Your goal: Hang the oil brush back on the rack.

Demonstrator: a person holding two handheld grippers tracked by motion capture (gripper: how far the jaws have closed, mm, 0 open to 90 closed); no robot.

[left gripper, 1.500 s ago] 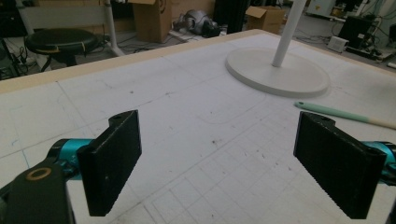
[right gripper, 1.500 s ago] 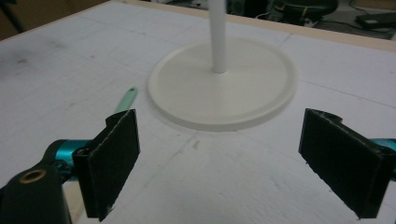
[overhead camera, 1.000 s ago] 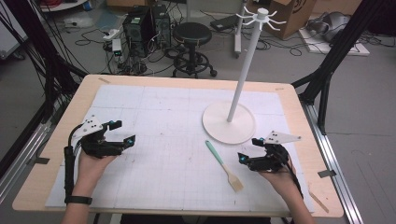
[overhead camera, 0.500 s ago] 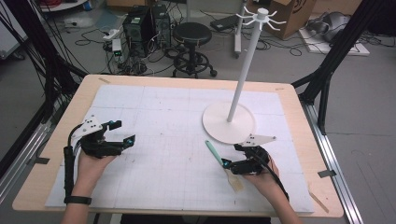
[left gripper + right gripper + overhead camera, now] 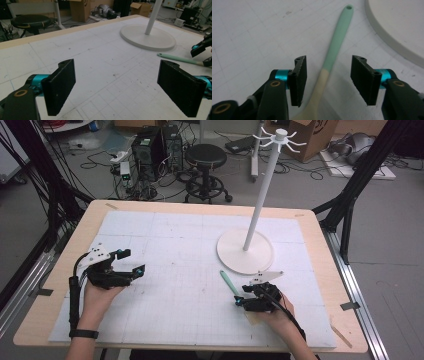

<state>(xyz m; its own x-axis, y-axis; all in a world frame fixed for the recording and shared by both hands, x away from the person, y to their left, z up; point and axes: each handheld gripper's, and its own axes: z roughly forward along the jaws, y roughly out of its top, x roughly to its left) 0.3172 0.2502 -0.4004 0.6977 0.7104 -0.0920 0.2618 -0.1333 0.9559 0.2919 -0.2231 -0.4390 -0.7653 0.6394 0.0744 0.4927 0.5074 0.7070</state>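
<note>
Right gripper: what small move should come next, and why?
Probably close the right gripper on the spatula. Its open jaws already stand either side of the handle, near where mint green meets wood, with gaps on both sides. The left gripper rests open, well apart.

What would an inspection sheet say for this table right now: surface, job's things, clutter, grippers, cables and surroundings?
Surface: white gridded mat on a wooden table.
Job's things: green-handled spatula lying flat beside the white hook stand.
Clutter: nothing seen.
Grippers: left gripper open, resting apart; right gripper open, jaws either side of the spatula handle.
Cables: one along the left forearm.
Surroundings: stool, computer tower, boxes, floor cables.
</note>
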